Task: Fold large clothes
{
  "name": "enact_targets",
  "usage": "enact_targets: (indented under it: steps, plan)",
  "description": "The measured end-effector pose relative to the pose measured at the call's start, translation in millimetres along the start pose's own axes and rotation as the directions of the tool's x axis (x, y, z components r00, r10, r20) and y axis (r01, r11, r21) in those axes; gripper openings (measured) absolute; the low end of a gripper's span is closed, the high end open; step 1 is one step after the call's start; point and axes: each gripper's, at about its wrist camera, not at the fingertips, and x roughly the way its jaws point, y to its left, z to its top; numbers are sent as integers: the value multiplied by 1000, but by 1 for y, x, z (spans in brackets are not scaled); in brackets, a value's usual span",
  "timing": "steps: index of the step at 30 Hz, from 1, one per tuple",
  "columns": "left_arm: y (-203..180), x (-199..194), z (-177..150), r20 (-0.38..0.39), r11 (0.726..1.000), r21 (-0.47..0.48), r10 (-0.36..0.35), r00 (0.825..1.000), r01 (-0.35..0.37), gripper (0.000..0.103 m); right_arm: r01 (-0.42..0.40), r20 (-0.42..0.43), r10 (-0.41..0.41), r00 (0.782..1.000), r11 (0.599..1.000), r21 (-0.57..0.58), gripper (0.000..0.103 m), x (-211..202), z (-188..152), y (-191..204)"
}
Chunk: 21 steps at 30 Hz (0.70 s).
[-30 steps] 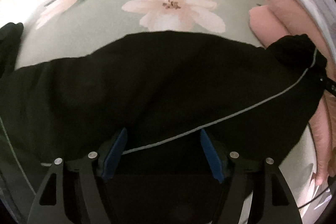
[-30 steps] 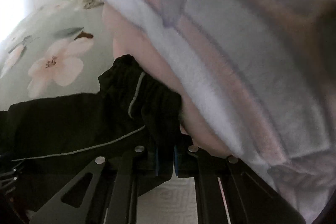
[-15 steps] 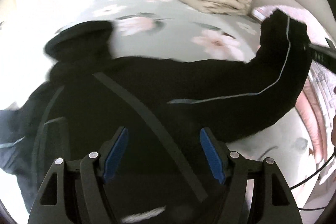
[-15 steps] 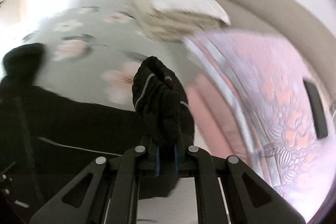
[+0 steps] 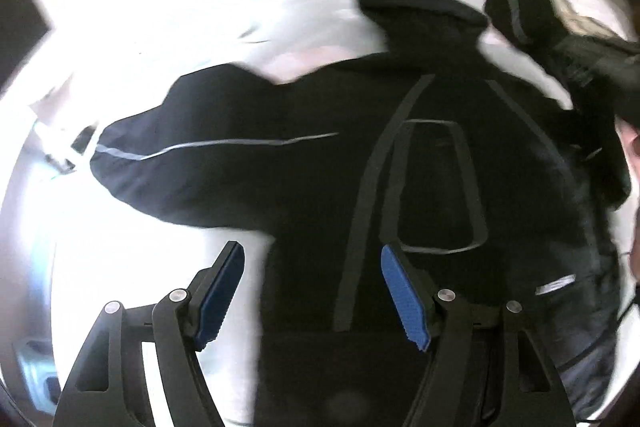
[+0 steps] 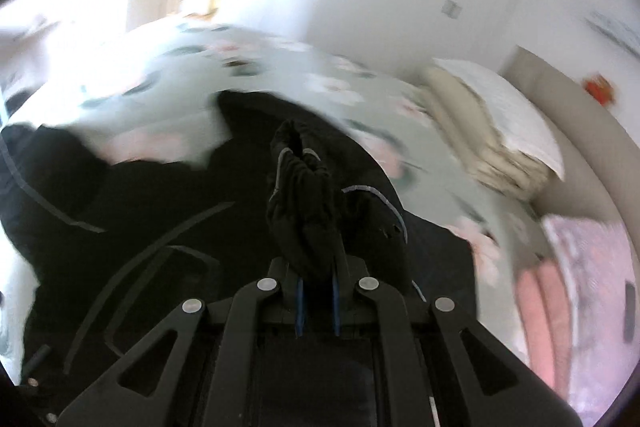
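Bedsheet: pale green flower-printed bedsheet (image 6: pixel 280 75), centre to 11 o'clock.
Bedding: folded beige and white quilt stack (image 6: pixel 492 123), 2 o'clock.
Blanket: pink patterned blanket (image 6: pixel 576 287), 4 o'clock.

Black jacket (image 5: pixel 420 163), grey piping and grey stripe trim, spread over the floral bedsheet, heavily motion-blurred. One sleeve (image 5: pixel 192 163) stretches out flat to the left in the left wrist view, thin grey line along it. The other sleeve's cuff (image 6: pixel 304 203) is bunched, lifted upright above the body of the jacket, piping visible on the gathered fabric.
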Motion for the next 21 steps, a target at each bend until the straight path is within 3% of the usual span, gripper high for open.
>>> enact_targets:
  steps: [4,7,9,10,11,13,15,17,18,19,21]
  plan:
    - [45,13,-13,-24,999,-29,35,999,-36,73,-77,-96,70,993,994,-74,10,39,-7,77]
    - [62,25,-23,-46,998,-36,49,998,-51,73,-138,-207,119,971,987,-81,11,75,-23,113]
    - [66,36,-26,-67,998,-47,42,997,-46,73,-162,-273,132,953,983,-91,17,93,-35,127]
    - [68,39,-27,-73,998,-52,35,997,-39,73,-185,-313,148,938,979,-92,26,102,-42,135]
    - [70,43,-29,-79,998,-60,23,997,-28,73,-200,-337,160,928,976,-88,29,105,-48,144]
    - [74,44,-34,-79,997,-71,2,997,-8,73,-197,-318,152,936,974,-115,32,102,-51,146]
    - [76,49,-32,-78,996,-91,-30,996,23,73,-243,-337,192,922,963,-117,36,101,-51,142]
    - [77,53,-25,-72,992,-113,-58,996,50,73,-363,-351,329,877,931,-33,46,91,-44,125]
    - [76,54,-20,-62,990,-125,-74,995,66,73,-416,-348,395,850,909,15,56,83,-41,120]
    - [76,54,-15,-53,988,-134,-89,995,81,73,-479,-342,473,812,875,73,66,73,-39,107]
    - [71,54,-3,-35,982,-142,-129,991,123,73,-548,-300,564,769,824,144,67,55,-41,81]
